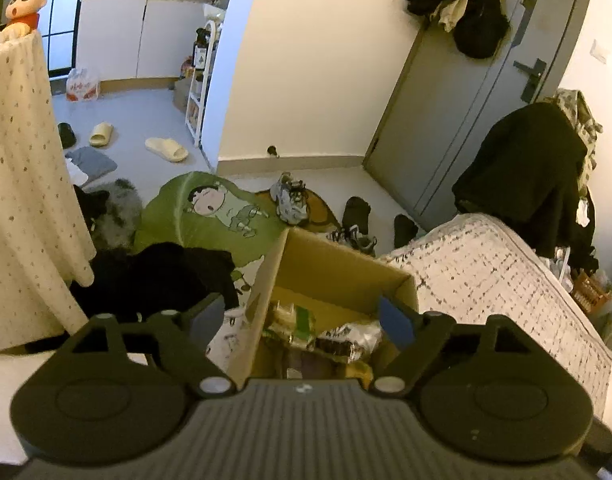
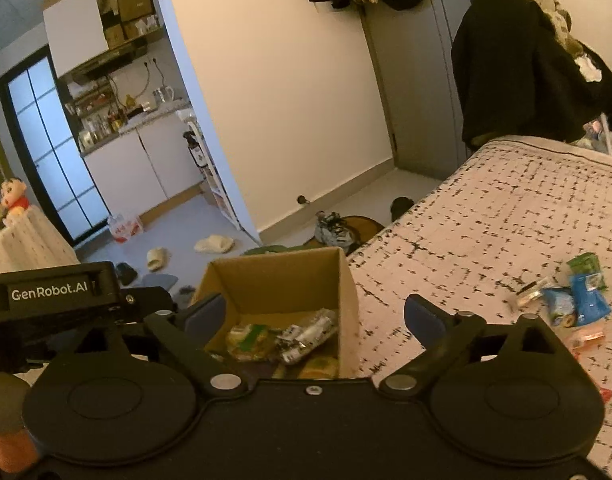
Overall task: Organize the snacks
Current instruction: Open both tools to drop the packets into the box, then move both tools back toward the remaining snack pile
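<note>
Where the bed [image 2: 485,216] widens, only the right wrist shows loose snack packets [image 2: 577,300]

dim warm indoor light; bluish daylight from the glass door [image 2: 46,152]; fisheye bending at edges, soft blur throughout.

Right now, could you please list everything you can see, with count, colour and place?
cardboard box: one, brown, open, at the bed's edge
snacks in box: several, mixed colours, on the box bottom
loose snacks: a few, blue and green, on the bed at right
bed: one, white cover with black marks
slippers: two, cream, on the floor
doll: one, red shirt, on the draped table
door: one, grey, shut
left tool: open, empty, above the box
right tool: open, empty, above the box
</note>
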A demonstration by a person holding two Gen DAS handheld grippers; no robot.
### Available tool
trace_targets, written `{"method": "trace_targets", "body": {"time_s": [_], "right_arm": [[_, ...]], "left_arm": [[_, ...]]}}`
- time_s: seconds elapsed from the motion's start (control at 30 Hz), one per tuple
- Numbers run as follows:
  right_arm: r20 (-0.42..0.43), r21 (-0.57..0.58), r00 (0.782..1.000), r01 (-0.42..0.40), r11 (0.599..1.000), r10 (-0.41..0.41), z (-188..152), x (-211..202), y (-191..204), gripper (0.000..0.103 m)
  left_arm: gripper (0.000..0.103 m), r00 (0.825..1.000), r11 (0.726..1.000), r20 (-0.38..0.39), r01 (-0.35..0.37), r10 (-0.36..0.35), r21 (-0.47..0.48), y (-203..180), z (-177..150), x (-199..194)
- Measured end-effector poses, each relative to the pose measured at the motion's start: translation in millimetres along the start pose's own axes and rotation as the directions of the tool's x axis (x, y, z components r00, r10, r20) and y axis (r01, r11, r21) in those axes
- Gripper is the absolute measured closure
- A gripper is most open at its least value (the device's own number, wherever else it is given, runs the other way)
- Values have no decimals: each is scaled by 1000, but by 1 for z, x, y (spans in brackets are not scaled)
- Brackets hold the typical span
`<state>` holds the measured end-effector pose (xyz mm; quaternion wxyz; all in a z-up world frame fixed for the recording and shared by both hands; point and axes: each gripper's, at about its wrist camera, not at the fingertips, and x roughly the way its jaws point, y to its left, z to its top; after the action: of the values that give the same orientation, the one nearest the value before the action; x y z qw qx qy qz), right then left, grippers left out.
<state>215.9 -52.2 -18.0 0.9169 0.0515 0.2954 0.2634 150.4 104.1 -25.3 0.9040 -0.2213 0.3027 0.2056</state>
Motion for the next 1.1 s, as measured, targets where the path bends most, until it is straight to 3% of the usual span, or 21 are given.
{"method": "trace_targets", "body": {"time_s": [0.17,0.33,0.57,0.8,1.1], "right_arm": [[2,21,999,37,999,-37,2,-12,-7,6],[4,41,998,60,997,-60,8,-28,-18,6],[-34,18,996,80,997,-79,20,-56,-34,6],[19,8,996,84,996,-84,33,-92,-54,0],[40,15,993,112,994,-112,45,-107,-87,0]], "left_arm": [[20,999,1000,-34,25,-25,-2,-1,-5,1],[12,1000,1000,-8,8,-8,19,-8,-4,-13],[11,1000,1000,-14,-24,24,3,-14,-8,-28],[0,999,999,10,-40,40,15,-32,-18,-41],[0,998,998,26,61,-62,30,-51,-30,-55]]}}
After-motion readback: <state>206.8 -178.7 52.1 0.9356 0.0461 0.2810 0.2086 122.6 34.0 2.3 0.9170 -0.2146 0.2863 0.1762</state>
